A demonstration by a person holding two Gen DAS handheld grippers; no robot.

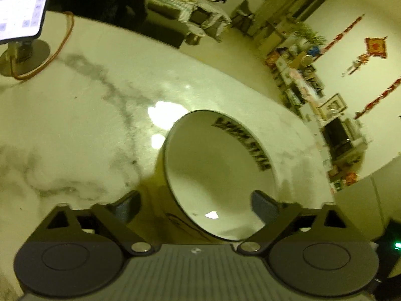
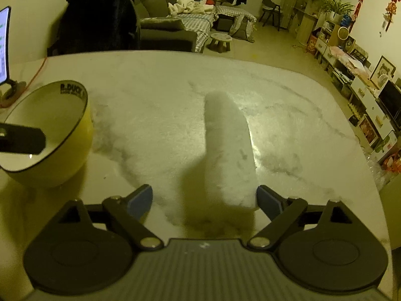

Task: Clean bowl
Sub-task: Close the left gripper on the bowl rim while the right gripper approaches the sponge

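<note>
One bowl stands on the marble table, yellow outside and white inside with a dark rim and black lettering on the inner wall; in the left wrist view it appears tilted toward the camera. The left gripper is spread wide across the bowl's near wall, one finger inside and one outside; whether the pads touch it cannot be told. One white, fuzzy cloth lies on the table to the bowl's right. The right gripper is spread around the cloth's near end. One phone sits on a stand.
</note>
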